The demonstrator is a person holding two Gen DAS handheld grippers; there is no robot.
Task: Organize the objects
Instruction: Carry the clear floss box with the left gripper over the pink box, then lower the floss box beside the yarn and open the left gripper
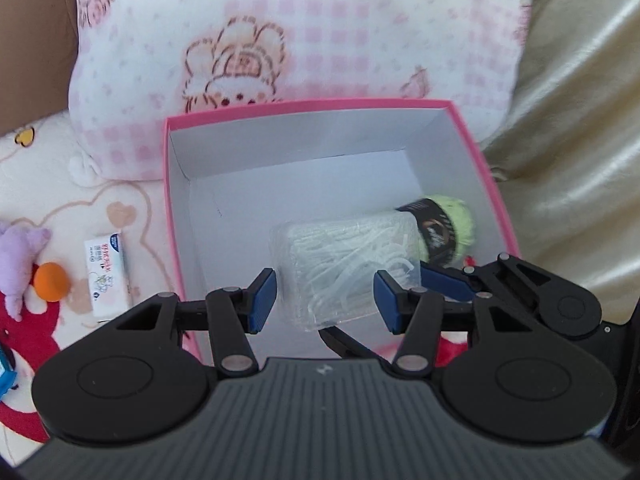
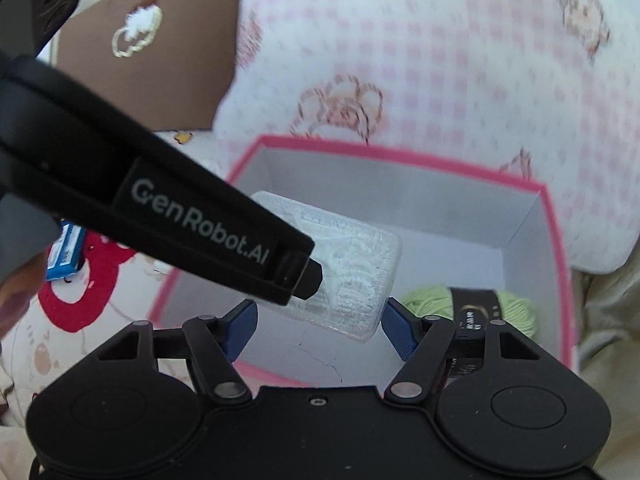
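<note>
While the clear plastic case [image 1: 344,268] of white floss picks hangs above the open pink box [image 1: 304,108], both tongs appear to be clamped on it. The left gripper [image 1: 326,302] has its blue pads against the case's two sides. The right gripper [image 2: 320,324] comes in from 3 o'clock and pinches the same case from its own angle. Inside the box, a light-green yarn ball [image 1: 452,224] with a black band lies at 2 o'clock from the case. A pink checked pillow [image 1: 320,32] sits at 12 o'clock behind the box. A small white packet [image 1: 108,272] lies on the bedding at 9 o'clock.
</note>
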